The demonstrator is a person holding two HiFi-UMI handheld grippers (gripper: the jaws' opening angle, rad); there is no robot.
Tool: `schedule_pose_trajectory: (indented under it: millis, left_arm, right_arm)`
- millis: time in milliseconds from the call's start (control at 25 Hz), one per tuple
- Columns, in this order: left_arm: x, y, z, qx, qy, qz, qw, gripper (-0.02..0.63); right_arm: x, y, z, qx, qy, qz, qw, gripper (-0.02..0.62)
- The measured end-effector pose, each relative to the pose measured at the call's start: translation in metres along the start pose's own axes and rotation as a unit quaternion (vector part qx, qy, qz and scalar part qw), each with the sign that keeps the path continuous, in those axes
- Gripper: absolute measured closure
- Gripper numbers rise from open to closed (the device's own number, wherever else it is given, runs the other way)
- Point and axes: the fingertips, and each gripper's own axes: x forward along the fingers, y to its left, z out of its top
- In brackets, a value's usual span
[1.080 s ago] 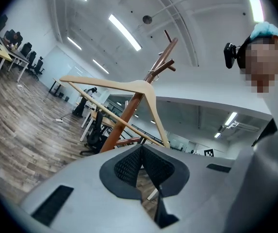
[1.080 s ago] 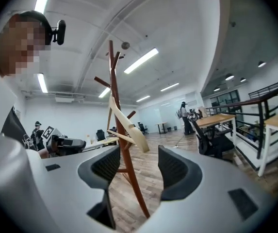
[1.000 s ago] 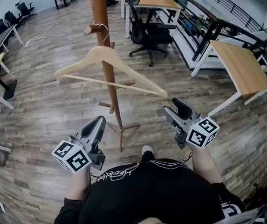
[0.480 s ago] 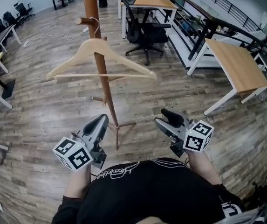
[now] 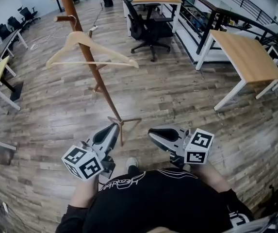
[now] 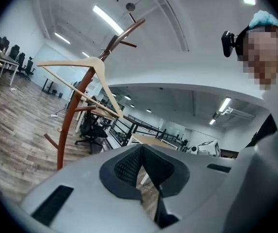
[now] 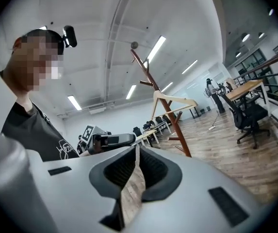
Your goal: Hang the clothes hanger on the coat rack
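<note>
The wooden clothes hanger (image 5: 79, 38) is hanging from a peg on the coat rack (image 5: 108, 103), which is standing on the plank floor (image 5: 177, 91). Near the person's body, the left gripper (image 5: 110, 128) is hovering with its jaws pressed together and empty. The right gripper (image 5: 153, 131) has just been closing its jaws on nothing.

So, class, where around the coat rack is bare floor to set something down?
Bare floor lies between the coat rack and the wooden desk, and again between the rack and the desks at the head view's left edge. Crowded: around the office chair.

open-plan office with desks (image 5: 245, 57), swivel chairs (image 5: 146, 25), strip lights (image 6: 107, 18)
</note>
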Motion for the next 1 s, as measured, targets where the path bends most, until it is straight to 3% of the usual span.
schedule_pose_trajectory:
  millis: [160,240,640,1000]
  left_arm:
    - [-0.018,-0.033,-0.029,-0.005,0.008,0.021,0.9997,0.598]
    - [-0.023,-0.049,-0.041,-0.009,0.012,0.024,0.9996,0.598]
    - [-0.02,-0.108,-0.047,0.034,0.022,-0.029,0.9988,0.598]
    - [-0.073,-0.105,-0.032,0.06,0.014,-0.055,0.9966,0.598]
  right_arm:
    - [-0.029,0.035,-0.01,0.06,-0.035,0.064,0.995,0.552]
    - [-0.042,0.047,-0.018,0.073,-0.04,0.075,0.994,0.555]
    - [-0.092,0.078,-0.014,0.046,-0.057,0.026,0.997,0.555]
    - [-0.062,0.121,-0.02,0.013,-0.058,-0.016,0.998,0.556]
